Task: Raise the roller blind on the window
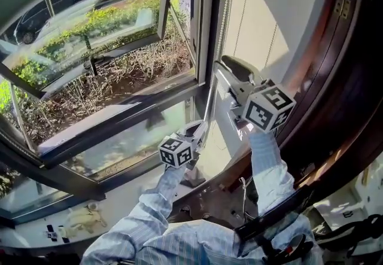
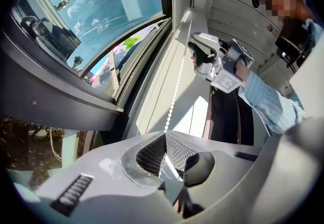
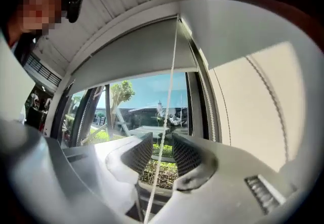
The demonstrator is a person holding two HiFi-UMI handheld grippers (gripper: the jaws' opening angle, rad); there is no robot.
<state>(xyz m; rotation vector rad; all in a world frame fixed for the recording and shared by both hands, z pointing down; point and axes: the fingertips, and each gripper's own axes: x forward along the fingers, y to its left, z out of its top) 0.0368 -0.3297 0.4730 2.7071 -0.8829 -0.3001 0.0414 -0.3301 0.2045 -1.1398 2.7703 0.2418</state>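
The blind's bead chain [image 1: 224,12] hangs along the window frame's right side. My left gripper [image 1: 201,127] is low near the sill, and in the left gripper view its jaws [image 2: 165,135] are shut on the chain [image 2: 175,94], which runs taut upward from them. My right gripper [image 1: 223,72] is higher up on the same chain. In the right gripper view it [image 3: 162,151] stands open, with the chain [image 3: 172,76] passing between the mesh pads without touching them. The roller blind [image 3: 136,61] covers the top part of the window.
A dark wooden frame [image 1: 335,78] curves along the right. The pale wall [image 1: 269,12] is just right of the chain. A casement pane [image 1: 90,24] is swung outward over shrubs. Pale cloth [image 1: 81,219] lies on the sill.
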